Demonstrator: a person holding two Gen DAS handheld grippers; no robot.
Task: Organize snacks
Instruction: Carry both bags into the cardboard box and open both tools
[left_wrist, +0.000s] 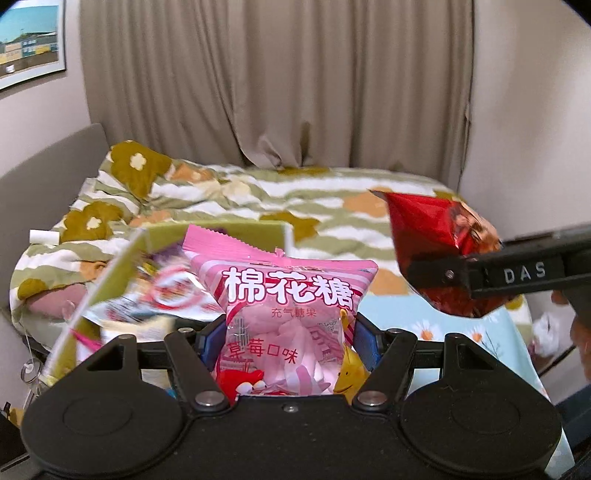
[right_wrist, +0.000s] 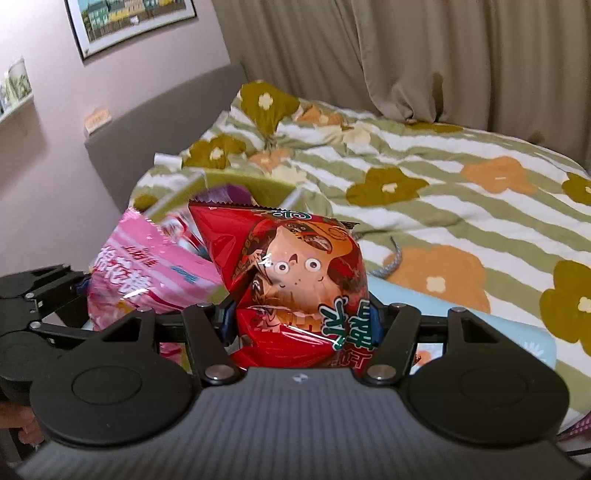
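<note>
Spreading across the background is the wide bed (right_wrist: 424, 177) under a green-and-white striped quilt with orange and olive flowers, and nothing belonging to the task appears to lie loose on the part of it that shows. Nearer, at the bed's near edge, stands the olive-green open-topped box (left_wrist: 236, 230), tilted in both views and blurred, with several glossy printed packets (left_wrist: 162, 291) already heaped inside it, so a fair share of the sorting looks done. Two snacks remain in the air. The pink puffed plastic marshmallow bag with white Chinese lettering (left_wrist: 291, 314) sits upright in the left claw (left_wrist: 290, 343), whose jaws are drawn in against the bag's lower sides and grip it firmly; it hangs just in front of the box, touching or overlapping the heap from this angle, though contact cannot be confirmed. The red crinkled foil snack bag with a cartoon face (right_wrist: 291, 280) is pinched low down by the right claw (right_wrist: 301, 325), jaws likewise narrowed onto it, and it is held beside the pink bag and slightly away from the box. By my reading, what is left is to lower these two into the box; whether further snacks wait out of view cannot be told, though a scrap of purple wrapper (right_wrist: 576, 428) shows at the lower right edge.
</note>
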